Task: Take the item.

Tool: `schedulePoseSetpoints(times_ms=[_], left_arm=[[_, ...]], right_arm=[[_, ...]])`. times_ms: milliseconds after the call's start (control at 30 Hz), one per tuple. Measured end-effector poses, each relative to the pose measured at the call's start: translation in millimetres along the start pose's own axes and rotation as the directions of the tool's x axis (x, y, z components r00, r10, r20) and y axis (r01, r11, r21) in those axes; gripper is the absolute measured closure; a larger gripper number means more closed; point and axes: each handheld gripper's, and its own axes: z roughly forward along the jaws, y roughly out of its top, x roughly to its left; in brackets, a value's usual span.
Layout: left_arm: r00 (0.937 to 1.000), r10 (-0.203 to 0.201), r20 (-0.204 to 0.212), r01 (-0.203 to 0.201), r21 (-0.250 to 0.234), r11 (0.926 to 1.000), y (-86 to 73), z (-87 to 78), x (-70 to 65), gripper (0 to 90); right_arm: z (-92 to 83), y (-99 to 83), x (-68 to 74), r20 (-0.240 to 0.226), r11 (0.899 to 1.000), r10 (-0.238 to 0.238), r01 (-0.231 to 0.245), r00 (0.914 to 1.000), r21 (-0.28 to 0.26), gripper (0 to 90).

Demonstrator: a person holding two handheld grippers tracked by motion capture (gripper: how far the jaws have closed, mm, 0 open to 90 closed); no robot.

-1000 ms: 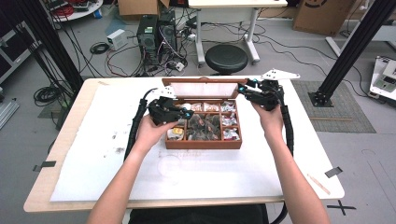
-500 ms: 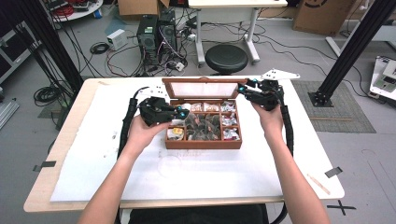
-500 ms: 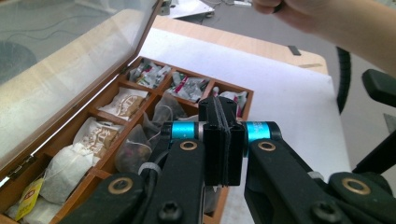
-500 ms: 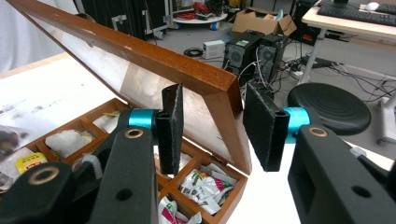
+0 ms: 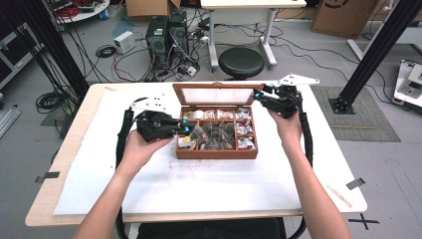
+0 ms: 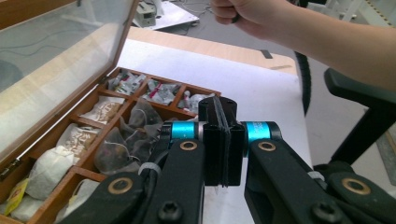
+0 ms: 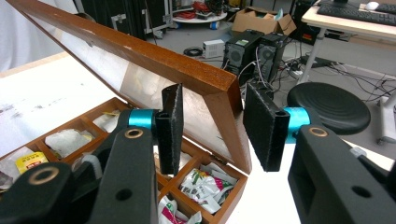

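Left gripper: jaws pressed flat together in its own view, with perhaps a thin sliver or string end below the pads (too small to name); it hangs over the box's left compartments.
Tea box: wooden, partitioned, at the middle of the white-covered table; compartments full of tea bags and sachets.
Lid: glass-paned, wood-framed, standing tilted back from the far edge of the box.
Right gripper: jaws straddle the lid's corner frame; the frame looks gripped (the far pad shows a slight gap, so contact is not certain).
Step in hand, as judged: one hand props the lid while the other works at a bag.
Doing it well: keep the right gripper steady so the lid neither drops nor strains its hinge; lift the left one straight up, clear of the partitions, so that any trailing string does not snag neighbours.
Writing: none readable; a yellow sachet and red-and-green packets bear print too blurred to make out.
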Motion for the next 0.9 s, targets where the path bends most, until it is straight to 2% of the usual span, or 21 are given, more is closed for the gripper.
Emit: schedulePoseSetpoints(times_ms=[133, 433, 600, 900], left_arm=[[0.9998, 0.016, 0.012, -0.016, -0.006, 0.9999, -1.4, -8.0, -8.8, 89.1], [0.9991, 0.021, 0.036, -0.021, -0.017, 0.9996, -9.3, -23.0, -18.7, 89.1], [0.9987, 0.022, 0.045, -0.021, -0.024, 0.9995, -13.2, -27.7, -22.6, 89.1], [0.9958, 0.03, 0.087, -0.027, -0.032, 0.9991, -23.6, -34.4, -33.0, 89.1]], right_arm=[[0.1, 0.0, 0.2, 0.001, 1.0, 0.0, 0.0, 1.0, 0.0, 59.6], [0.3, 0.0, 0.4, 0.004, 1.0, 0.0, 0.0, 1.0, -0.001, 59.4], [0.6, 0.0, 0.4, 0.004, 1.0, -0.004, 0.004, 1.0, -0.002, 59.2], [0.6, 0.0, 0.3, 0.004, 1.0, -0.005, 0.005, 1.0, -0.001, 59.2]])
